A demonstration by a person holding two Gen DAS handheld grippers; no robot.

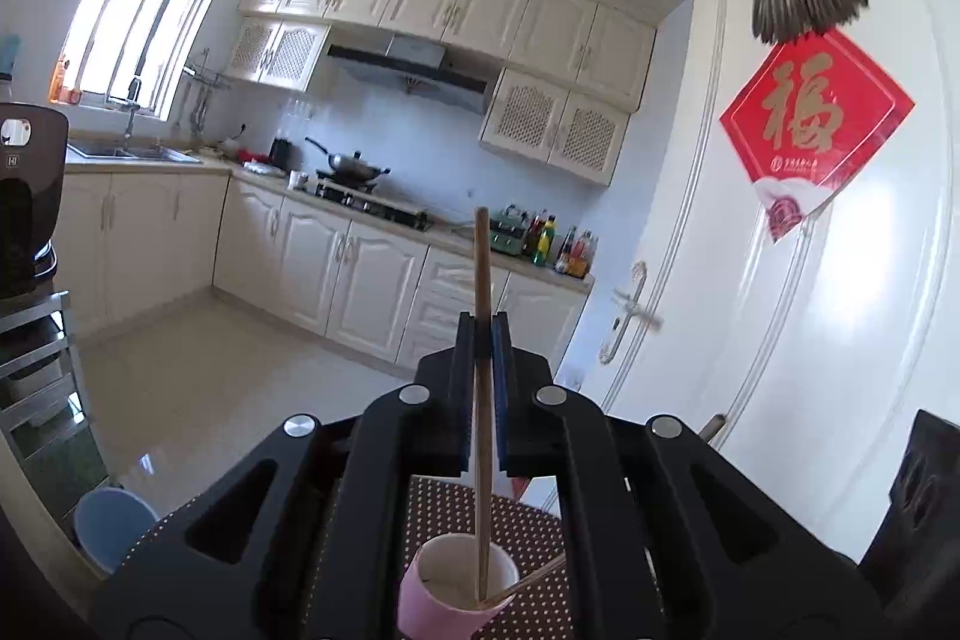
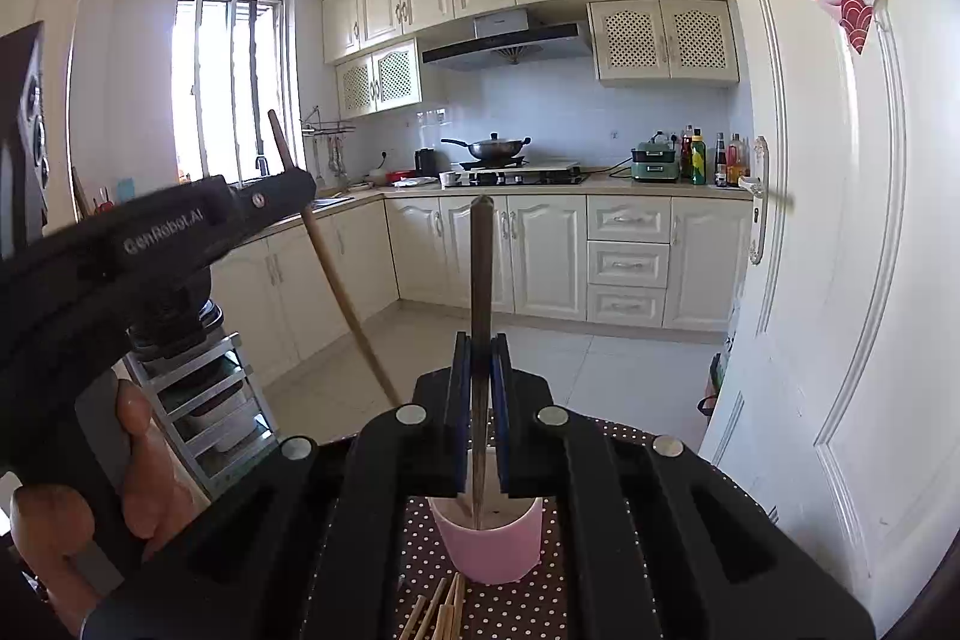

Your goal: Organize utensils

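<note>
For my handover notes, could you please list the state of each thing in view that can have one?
Left gripper: shut on a wooden chopstick, its lower end in the pink cup.
Right gripper: shut on a dark chopstick, tip in the cup.
Pink cup: upright on the dotted cloth.
Door: closed.
Wok: lidded, on the stove.

Each camera is sitting just behind its own gripper and looking forward along the fingers, close over a dotted tablecloth (image 1: 528, 526) and out across the kitchen. The left wrist view is facing level toward the counter corner and white door (image 1: 810, 310), while the right wrist view is tilting slightly down. Both are sharing the pink cup (image 2: 487, 544), cabinets and stove, and the right view is also catching the left gripper (image 2: 294, 190) from the side.
</note>
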